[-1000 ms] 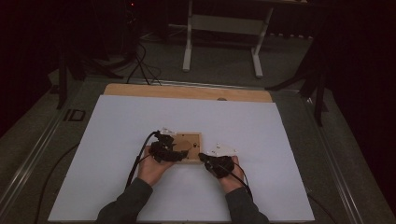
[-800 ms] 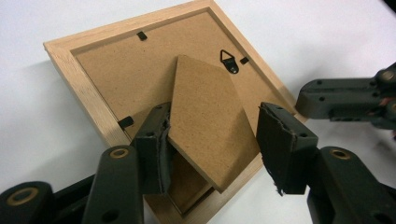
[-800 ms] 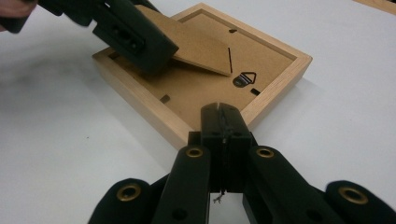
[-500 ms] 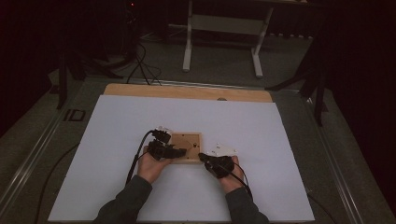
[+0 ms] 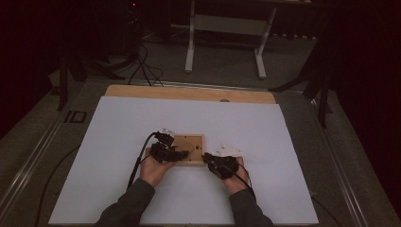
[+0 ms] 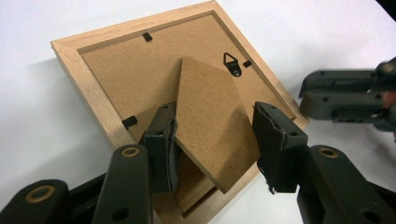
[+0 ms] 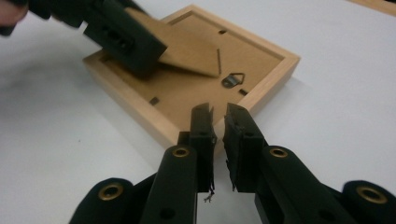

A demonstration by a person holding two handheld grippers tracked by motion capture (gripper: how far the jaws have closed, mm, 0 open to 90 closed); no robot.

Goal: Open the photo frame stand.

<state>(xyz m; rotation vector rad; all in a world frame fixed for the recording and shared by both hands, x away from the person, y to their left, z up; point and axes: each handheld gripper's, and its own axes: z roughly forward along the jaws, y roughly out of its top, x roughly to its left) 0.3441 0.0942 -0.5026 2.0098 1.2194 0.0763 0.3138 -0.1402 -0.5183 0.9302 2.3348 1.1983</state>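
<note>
While gripped by its edges, fold-out stand (image 6: pixel 210 126) being raised off the back of the picture frame (image 5: pixel 189 149).
At left, clamped half-wide across the stand by the left gripper (image 6: pixel 215 111), just closed in on it, free end tilted up from the backing board. In the middle, lying face down on the white table (image 5: pixel 283 142), hanger (image 6: pixel 232 63) uppermost. At right, parted only to a narrow slit by the right gripper (image 7: pixel 218 112), just opening, nothing between, tips at the frame's near rail. Next, probably: swing the stand fully out while steadying that rail against sliding.
</note>
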